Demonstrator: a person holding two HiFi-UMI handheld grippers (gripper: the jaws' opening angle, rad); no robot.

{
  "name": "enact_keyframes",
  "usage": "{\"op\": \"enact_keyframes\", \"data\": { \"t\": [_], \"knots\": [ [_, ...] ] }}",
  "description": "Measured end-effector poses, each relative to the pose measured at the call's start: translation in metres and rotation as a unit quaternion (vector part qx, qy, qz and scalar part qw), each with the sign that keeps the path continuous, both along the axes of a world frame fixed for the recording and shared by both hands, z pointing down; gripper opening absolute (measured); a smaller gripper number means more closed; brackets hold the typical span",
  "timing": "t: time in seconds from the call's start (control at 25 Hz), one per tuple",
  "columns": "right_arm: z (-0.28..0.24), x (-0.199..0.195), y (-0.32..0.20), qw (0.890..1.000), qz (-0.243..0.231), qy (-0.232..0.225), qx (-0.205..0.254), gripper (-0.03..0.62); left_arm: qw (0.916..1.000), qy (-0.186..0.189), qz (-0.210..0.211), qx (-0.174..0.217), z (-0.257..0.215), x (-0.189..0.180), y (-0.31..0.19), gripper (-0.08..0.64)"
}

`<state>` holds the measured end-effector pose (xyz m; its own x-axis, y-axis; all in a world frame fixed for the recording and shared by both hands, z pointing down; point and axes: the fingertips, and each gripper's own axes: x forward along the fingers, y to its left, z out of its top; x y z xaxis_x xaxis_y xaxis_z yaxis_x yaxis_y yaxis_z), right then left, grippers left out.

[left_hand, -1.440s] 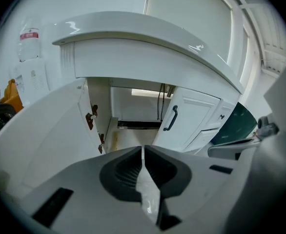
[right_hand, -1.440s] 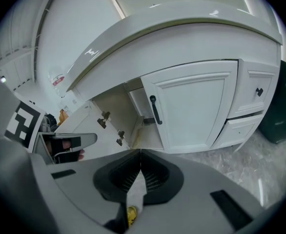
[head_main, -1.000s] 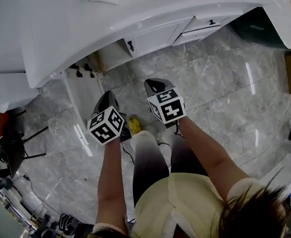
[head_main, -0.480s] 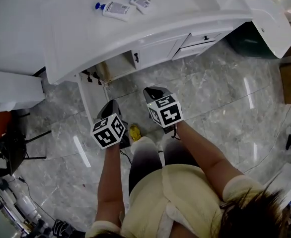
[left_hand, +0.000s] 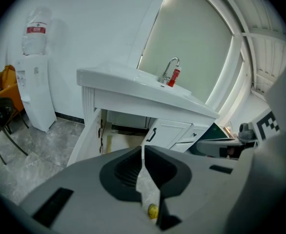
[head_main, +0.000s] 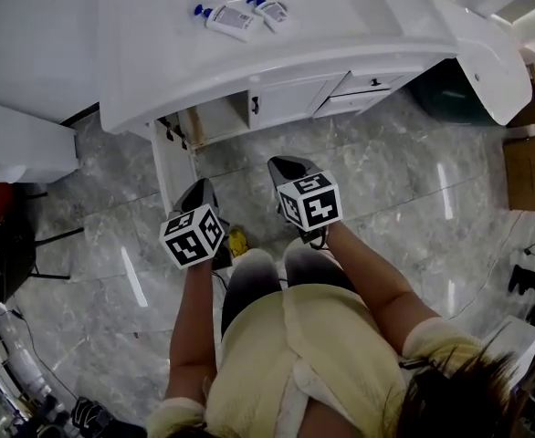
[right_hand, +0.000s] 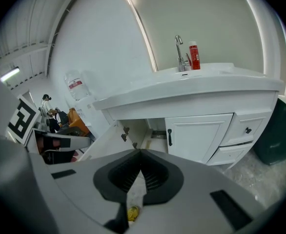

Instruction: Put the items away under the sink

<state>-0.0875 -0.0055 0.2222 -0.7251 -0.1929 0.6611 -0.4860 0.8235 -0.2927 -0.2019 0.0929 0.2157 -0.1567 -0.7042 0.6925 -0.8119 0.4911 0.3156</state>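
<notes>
Currently both bottles I can make out from above lie on the tabletop (head_main: 158,53), not under the sink: a larger blue-capped bottle (head_main: 231,22) and a smaller blue-capped bottle (head_main: 270,13), both flat on their sides, just beside each other and well back from the front edge. A red bottle (right_hand: 194,55) stands upright by the faucet (right_hand: 180,52) at the back edge. Below, the left cabinet door (head_main: 170,167) hangs wide open and the compartment under the sink (head_main: 215,124) is exposed; what it holds I cannot tell. The left hand-held gripper (head_main: 199,192) is clenched on nothing, jaws meeting. The right hand-held gripper (head_main: 287,166) reads the same, jaws together and empty. Both are held over the floor in front of the cabinet, below the tabletop's front edge. Judgement: a fetch step, between carries. The next move calls for opening one pair of jaws, reaching over the front edge and closing across a bottle's body. The bottles look white, labelled, smooth plastic; lying flat, they may roll or slip.
</notes>
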Motion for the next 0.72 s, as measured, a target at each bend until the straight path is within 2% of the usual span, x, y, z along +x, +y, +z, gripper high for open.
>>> {"op": "enact_keyframes", "data": {
  "t": [0.4, 0.72],
  "knots": [
    [-0.025, 0.001, 0.017, 1.0, -0.025, -0.011, -0.004, 0.025, 0.9999, 0.002, -0.011, 0.011, -0.018, 0.005, 0.023, 0.052],
    [-0.031, 0.006, 0.022, 0.999, -0.028, -0.017, -0.01, 0.025, 0.9998, -0.004, 0.0, 0.02, -0.031, 0.015, 0.024, 0.052]
  ]
}}
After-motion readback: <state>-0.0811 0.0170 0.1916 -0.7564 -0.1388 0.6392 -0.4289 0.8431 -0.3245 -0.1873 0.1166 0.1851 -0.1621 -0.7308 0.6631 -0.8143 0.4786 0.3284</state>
